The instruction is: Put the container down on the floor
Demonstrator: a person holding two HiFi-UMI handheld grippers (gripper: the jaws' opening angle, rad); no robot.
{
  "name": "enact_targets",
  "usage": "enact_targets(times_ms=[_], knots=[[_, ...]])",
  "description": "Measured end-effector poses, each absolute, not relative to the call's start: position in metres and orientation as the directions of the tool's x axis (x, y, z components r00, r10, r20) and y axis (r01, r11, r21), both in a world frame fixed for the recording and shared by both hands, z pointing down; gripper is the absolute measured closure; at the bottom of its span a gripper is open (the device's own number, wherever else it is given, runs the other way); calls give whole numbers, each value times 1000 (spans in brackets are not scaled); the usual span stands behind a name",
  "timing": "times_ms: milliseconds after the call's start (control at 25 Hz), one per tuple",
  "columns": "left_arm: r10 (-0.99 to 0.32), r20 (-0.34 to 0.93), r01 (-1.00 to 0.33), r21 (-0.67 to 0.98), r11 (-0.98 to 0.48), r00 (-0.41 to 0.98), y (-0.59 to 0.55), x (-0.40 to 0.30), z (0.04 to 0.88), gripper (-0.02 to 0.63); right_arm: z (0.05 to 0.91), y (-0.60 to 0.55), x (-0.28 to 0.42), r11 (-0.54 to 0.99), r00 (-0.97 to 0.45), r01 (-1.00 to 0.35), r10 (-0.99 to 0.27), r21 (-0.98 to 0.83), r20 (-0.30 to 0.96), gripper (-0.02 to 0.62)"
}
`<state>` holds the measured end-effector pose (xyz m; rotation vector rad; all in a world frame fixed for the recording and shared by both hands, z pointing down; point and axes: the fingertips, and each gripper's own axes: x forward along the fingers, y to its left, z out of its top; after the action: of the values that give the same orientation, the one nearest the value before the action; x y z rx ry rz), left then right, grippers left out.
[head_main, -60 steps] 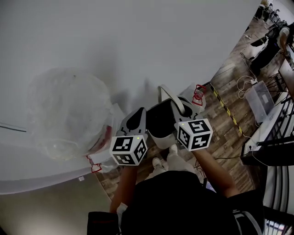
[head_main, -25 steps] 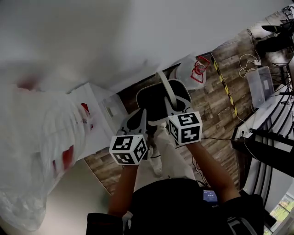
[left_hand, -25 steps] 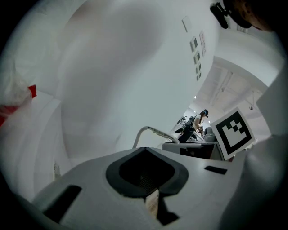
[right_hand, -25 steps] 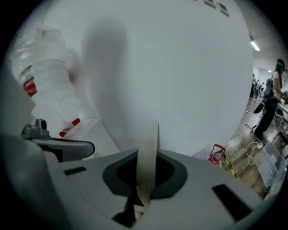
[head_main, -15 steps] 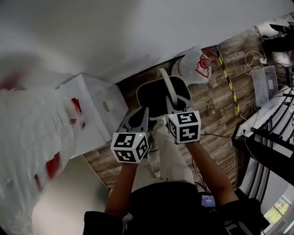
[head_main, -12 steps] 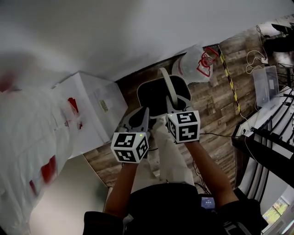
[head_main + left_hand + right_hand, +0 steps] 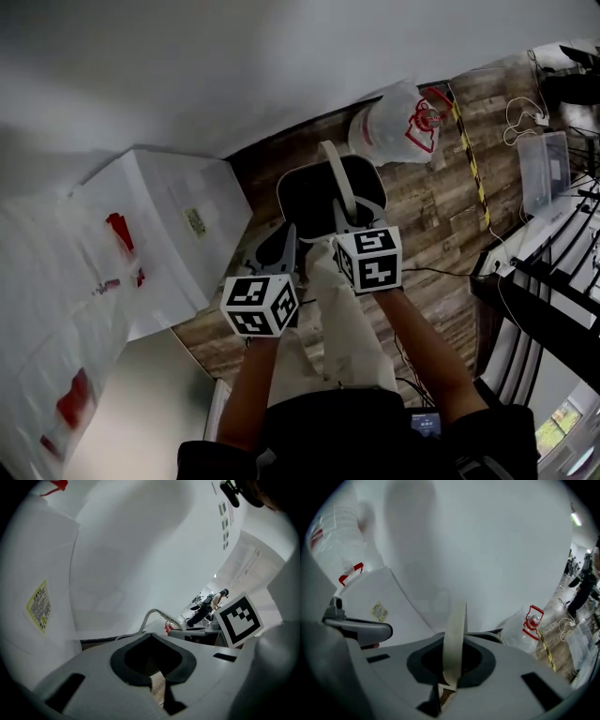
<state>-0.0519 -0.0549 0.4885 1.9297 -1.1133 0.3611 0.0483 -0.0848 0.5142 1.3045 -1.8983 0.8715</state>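
Head view shows the dark container (image 7: 314, 195) hanging just right of the white box (image 7: 178, 220), above the plank floor (image 7: 431, 225). The right gripper (image 7: 349, 221) is clamped on its pale strap handle (image 7: 453, 634); the left gripper (image 7: 284, 242) is closed on nothing. I judge the container light and stiff, but it may swing, so the handle is the good hold. The floor near the box looks flat and hard.

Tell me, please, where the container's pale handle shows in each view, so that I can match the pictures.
Head view: the handle arcs over the dark container at centre, just above the right gripper.
Left gripper view: a thin pale arc just above the jaws, mid-frame.
Right gripper view: an upright strip at centre, clamped in the jaws.
Shared landmark: the yellow label on the white box, left of the handle throughout.
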Motion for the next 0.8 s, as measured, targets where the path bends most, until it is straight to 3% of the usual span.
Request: enact_targets(times_ms=[800], knots=[[-507, 670, -830, 521, -200, 543, -63, -66, 577, 589, 616, -101, 34, 281, -279, -945, -424, -168, 862, 561]])
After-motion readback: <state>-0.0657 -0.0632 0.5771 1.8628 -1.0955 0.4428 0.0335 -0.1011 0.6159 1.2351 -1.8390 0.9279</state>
